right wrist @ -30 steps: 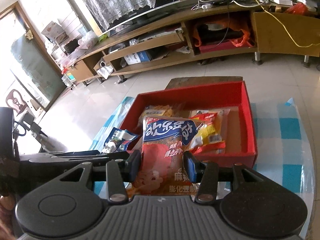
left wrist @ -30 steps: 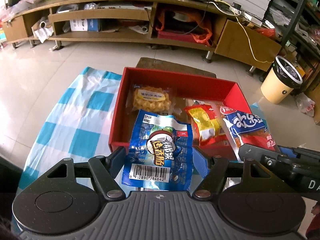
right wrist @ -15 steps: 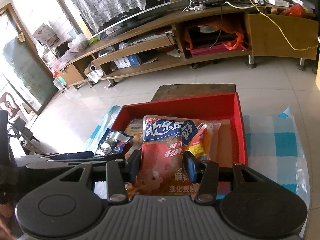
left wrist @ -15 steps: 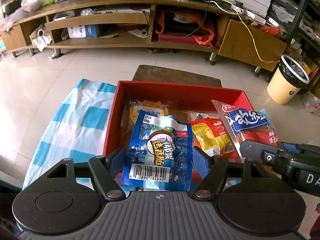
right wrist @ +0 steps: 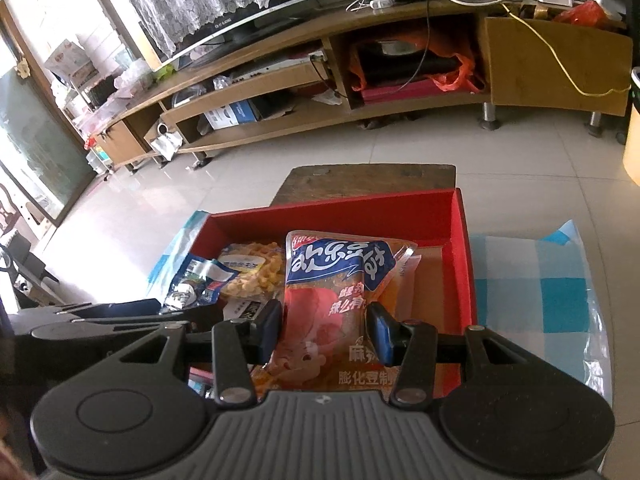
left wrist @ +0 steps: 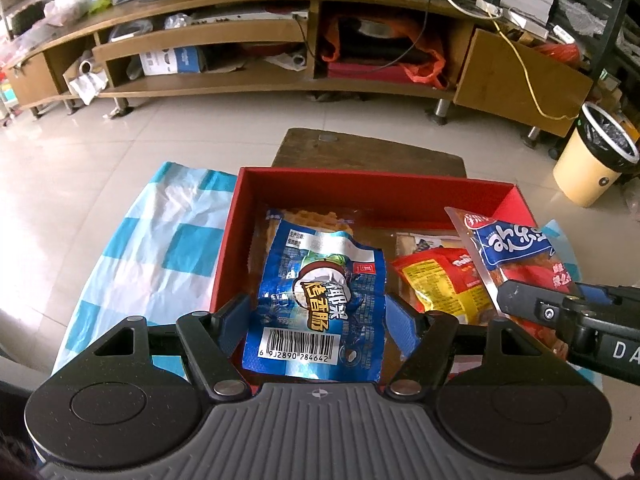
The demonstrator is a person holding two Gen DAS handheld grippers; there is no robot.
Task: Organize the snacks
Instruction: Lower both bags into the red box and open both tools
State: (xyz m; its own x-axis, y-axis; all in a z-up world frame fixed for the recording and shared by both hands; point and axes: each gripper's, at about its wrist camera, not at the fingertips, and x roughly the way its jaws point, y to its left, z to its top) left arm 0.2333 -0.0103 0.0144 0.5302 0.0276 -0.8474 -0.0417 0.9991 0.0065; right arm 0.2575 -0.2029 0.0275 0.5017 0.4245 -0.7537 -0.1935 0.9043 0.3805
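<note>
My left gripper is shut on a blue snack packet with a barcode and holds it over the left part of the red box. My right gripper is shut on a red and blue snack bag and holds it over the middle of the red box. The bag also shows in the left wrist view. A yellow waffle snack pack and a red and yellow packet lie inside the box. The blue packet shows in the right wrist view.
The box rests on a blue and white checked cloth over a low wooden stool on the tiled floor. A long wooden TV stand runs along the back. A cream waste bin stands at the right.
Both grippers have moved forward over the red box with their packets still held. The box now lies closer beneath them.
</note>
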